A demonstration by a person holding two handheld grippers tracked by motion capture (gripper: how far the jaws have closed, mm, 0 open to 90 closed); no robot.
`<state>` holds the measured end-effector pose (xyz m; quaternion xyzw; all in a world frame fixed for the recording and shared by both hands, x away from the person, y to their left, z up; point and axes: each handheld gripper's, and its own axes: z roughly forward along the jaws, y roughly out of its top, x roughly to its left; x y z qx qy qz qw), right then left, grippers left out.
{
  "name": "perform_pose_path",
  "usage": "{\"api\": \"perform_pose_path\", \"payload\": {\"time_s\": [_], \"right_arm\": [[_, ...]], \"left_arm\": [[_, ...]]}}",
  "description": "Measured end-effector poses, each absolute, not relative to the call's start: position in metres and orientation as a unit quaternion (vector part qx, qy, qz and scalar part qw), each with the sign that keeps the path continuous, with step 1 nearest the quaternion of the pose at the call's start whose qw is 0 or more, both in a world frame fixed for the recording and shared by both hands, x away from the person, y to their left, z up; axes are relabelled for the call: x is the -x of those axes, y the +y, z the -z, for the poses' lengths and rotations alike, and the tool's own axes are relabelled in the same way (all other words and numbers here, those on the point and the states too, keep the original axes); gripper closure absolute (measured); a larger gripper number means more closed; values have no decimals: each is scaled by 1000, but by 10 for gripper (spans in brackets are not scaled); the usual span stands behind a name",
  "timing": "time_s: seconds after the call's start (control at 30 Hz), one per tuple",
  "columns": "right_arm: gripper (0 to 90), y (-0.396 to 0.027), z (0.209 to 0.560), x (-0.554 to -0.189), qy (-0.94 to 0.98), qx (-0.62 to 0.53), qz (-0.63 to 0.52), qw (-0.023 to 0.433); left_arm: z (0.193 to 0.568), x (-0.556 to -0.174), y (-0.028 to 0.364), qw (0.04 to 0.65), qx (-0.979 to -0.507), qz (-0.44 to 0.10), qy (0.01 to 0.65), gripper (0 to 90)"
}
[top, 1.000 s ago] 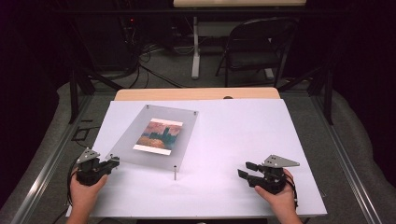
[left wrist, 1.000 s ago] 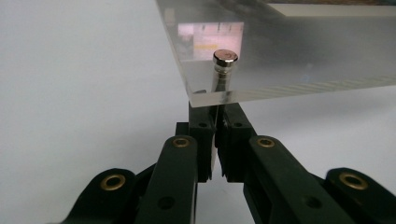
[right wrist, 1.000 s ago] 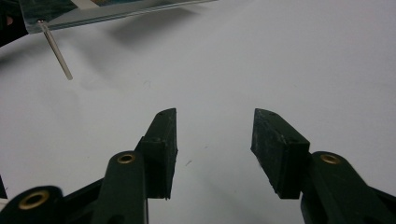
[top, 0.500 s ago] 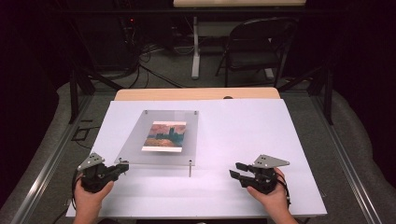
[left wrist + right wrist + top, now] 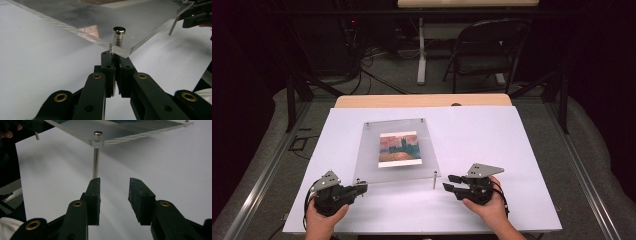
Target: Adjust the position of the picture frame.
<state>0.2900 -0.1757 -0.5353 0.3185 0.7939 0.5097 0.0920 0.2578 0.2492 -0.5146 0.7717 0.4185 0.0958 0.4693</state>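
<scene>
Hiding between left gripper (image 5: 114,72) fingers (image 5: 108,67) — standoff pin's (image 5: 117,37) lower end.

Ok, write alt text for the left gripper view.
The left hand-held gripper, jaws closed, clamps a metal post at the near corner of a clear acrylic frame, above a white table. The other hand-held gripper sits at top right.

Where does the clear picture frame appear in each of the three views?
High view: the clear frame lies left of centre on the white table.
Left gripper view: along the top, near corner at centre.
Right gripper view: along the top edge.
Shared landmark: the metal corner post.
</scene>
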Motion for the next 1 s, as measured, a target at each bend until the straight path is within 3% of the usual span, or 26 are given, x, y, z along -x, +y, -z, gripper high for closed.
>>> {"api": "perform_pose_path", "payload": {"time_s": [0.43, 0.6, 0.77, 1.0], "right_arm": [[637, -168, 538, -297, 793, -314, -517, 76], [697, -161, 536, -301, 796, -312, -512, 80], [821, -155, 542, -303, 807, -312, -494, 83], [853, -159, 543, -306, 801, -319, -502, 66]], "left_arm": [[518, -251, 231, 484, -772, -74, 404, 852], [520, -250, 226, 481, -777, -71, 398, 852], [522, -248, 224, 477, -781, -70, 397, 851], [524, -248, 223, 475, -783, -72, 396, 851]]}}
